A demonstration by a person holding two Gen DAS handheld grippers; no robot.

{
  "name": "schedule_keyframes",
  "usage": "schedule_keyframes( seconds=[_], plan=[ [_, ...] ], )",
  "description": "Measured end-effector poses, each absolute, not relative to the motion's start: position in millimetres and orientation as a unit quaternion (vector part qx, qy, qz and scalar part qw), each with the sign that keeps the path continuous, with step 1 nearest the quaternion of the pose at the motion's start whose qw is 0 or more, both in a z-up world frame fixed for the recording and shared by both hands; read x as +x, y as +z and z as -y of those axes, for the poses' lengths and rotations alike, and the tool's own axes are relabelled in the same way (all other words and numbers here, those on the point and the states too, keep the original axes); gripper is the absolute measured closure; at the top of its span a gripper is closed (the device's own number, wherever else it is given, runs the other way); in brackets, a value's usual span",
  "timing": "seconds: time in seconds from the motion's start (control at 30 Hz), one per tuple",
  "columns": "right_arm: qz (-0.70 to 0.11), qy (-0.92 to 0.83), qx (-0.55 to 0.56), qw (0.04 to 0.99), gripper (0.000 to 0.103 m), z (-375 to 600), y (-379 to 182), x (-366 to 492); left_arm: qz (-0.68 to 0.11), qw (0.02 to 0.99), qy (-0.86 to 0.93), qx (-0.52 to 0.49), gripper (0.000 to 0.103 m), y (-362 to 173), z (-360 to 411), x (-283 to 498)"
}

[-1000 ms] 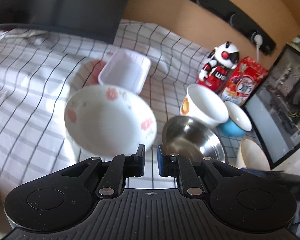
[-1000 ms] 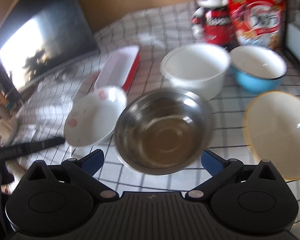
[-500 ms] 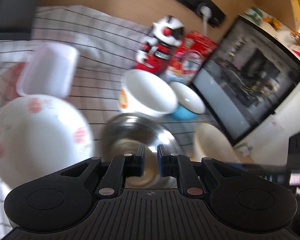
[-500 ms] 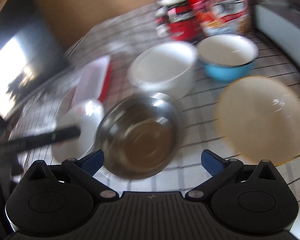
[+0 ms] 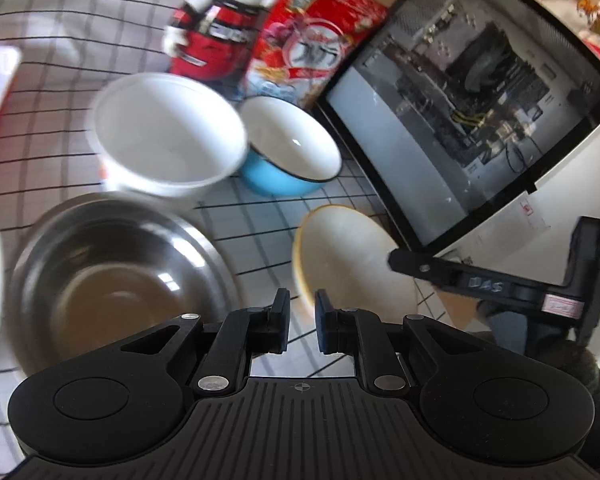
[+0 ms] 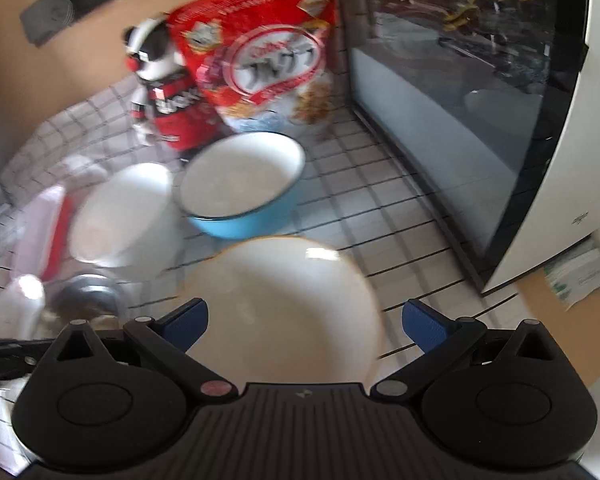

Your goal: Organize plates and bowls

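Here, left tool (image 5: pixel 302 322) nearly closed with only a narrow gap between its fingers, gripping nothing, poised above the checked cloth (image 5: pixel 268 216) on the desk between steel bowl (image 5: pixel 112 280) and cream plate (image 5: pixel 352 264). Right tool (image 6: pixel 304 322) spread wide and empty, fingers flanking the near part of the cream plate (image 6: pixel 288 304) without clear contact. Behind the plate, blue bowl (image 6: pixel 244 184) just beside white bowl (image 6: pixel 128 212), then toy figure (image 6: pixel 160 92) and red snack bag (image 6: pixel 260 52); microwave (image 6: pixel 480 100) at right; heavy motion blur throughout.
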State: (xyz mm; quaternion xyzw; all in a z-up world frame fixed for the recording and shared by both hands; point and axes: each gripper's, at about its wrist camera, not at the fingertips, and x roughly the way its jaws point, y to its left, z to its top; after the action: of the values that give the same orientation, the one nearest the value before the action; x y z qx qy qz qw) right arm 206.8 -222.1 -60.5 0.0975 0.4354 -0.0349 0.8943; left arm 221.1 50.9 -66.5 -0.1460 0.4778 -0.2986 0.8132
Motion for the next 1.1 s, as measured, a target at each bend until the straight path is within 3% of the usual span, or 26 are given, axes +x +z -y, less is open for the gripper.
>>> schedule_keyframes(
  seconds=[0.43, 1.1],
  plan=[
    [-0.506, 0.044, 0.211, 0.835, 0.000, 272.9, -125.8, 244.5, -0.545, 0.802, -0.229, -0.082, 0.087, -94.5, 17.3, 260.8],
    [-0.532, 0.088, 0.198, 0.819, 0.000, 276.4, -133.6, 255.2, -0.568, 0.793, -0.208, -0.075, 0.081, -115.1, 38.4, 267.3]
  ],
)
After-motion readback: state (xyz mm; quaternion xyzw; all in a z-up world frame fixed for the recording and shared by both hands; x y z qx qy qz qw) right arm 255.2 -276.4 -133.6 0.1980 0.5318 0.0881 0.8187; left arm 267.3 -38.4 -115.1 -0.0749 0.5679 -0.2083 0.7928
